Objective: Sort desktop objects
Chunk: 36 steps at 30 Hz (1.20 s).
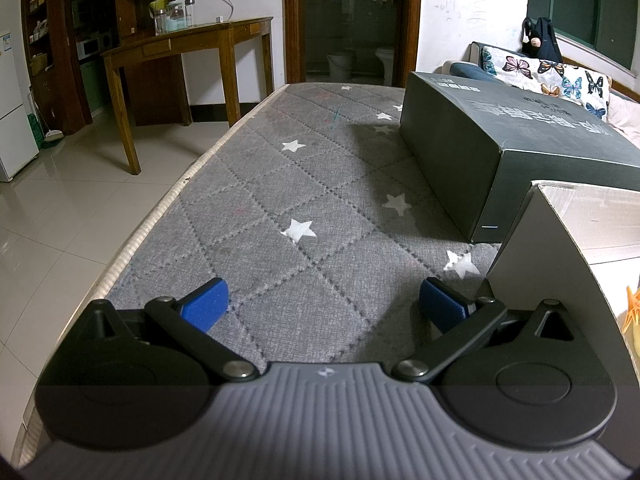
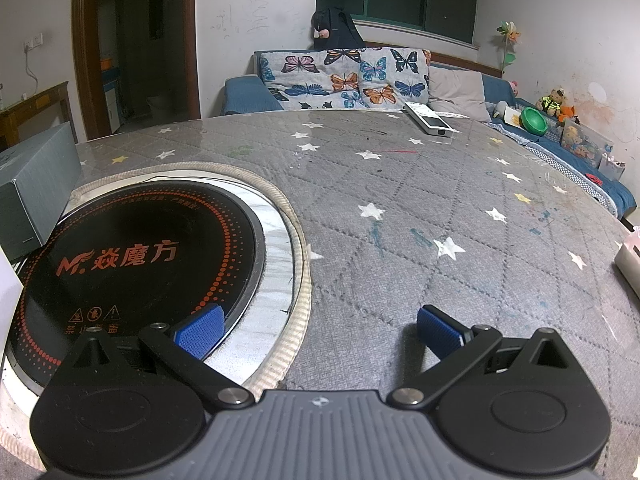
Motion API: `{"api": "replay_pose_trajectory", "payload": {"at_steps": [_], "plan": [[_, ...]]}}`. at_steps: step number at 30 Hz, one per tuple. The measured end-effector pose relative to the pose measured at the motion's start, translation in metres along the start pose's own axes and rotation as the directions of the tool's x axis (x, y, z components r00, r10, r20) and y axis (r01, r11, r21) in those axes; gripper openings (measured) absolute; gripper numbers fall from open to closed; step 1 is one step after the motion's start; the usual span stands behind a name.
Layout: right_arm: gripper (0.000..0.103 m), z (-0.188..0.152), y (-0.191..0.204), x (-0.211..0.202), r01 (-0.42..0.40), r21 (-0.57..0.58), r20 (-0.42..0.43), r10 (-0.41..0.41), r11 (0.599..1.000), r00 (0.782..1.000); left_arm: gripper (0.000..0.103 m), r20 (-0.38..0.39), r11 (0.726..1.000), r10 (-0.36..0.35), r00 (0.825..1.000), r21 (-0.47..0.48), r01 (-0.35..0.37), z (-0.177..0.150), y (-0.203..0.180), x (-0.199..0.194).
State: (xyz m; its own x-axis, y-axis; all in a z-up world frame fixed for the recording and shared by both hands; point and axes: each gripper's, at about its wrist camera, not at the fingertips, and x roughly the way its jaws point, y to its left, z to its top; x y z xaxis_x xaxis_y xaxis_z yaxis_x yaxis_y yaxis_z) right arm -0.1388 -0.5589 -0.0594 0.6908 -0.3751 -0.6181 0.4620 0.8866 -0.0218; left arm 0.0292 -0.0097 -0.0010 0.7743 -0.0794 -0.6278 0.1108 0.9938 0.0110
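My left gripper [image 1: 324,304] is open over a grey quilted table cover with white stars [image 1: 304,184], nothing between its blue pads. A dark grey carton [image 1: 500,136] lies at the right, and a pale open box [image 1: 560,240] stands beside the right finger. An orange-and-yellow item [image 1: 632,316] peeks out at the right edge, mostly hidden. My right gripper [image 2: 320,328] is open too, empty, low over the same cover. Its left pad [image 2: 200,330] overlaps the black round induction cooktop [image 2: 136,256] set in the table. A small white box with a phone-like device [image 2: 430,120] lies at the far side.
The table's left edge [image 1: 160,216] drops to a tiled floor, with a wooden desk [image 1: 180,48] beyond. A sofa with a butterfly throw [image 2: 344,76] and toys [image 2: 556,104] lines the far wall. A pale box [image 2: 628,264] sits at the right edge of the table.
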Motion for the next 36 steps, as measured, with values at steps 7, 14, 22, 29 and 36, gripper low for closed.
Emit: {"api": "replay_pose_trajectory", "payload": {"at_steps": [7, 14, 22, 29, 36], "plan": [[0.103, 0.0, 0.0, 0.0, 0.0, 0.0, 0.0, 0.0, 1.0, 1.0, 0.103, 0.0, 1.0, 0.0, 1.0, 0.0, 0.0, 0.0, 0.0, 0.0], [0.103, 0.0, 0.0, 0.0, 0.0, 0.0, 0.0, 0.0, 1.0, 1.0, 0.103, 0.0, 1.0, 0.0, 1.0, 0.0, 0.0, 0.0, 0.0, 0.0], [0.103, 0.0, 0.0, 0.0, 0.0, 0.0, 0.0, 0.0, 1.0, 1.0, 0.103, 0.0, 1.0, 0.001, 1.0, 0.001, -0.001, 0.0, 0.0, 0.0], [0.103, 0.0, 0.0, 0.0, 0.0, 0.0, 0.0, 0.0, 1.0, 1.0, 0.103, -0.054, 1.0, -0.02, 0.998, 0.003, 0.02, 0.007, 0.003, 0.002], [0.103, 0.0, 0.0, 0.0, 0.0, 0.0, 0.0, 0.0, 1.0, 1.0, 0.103, -0.148, 1.0, -0.012, 0.989, 0.003, 0.012, 0.021, 0.001, 0.008]]}}
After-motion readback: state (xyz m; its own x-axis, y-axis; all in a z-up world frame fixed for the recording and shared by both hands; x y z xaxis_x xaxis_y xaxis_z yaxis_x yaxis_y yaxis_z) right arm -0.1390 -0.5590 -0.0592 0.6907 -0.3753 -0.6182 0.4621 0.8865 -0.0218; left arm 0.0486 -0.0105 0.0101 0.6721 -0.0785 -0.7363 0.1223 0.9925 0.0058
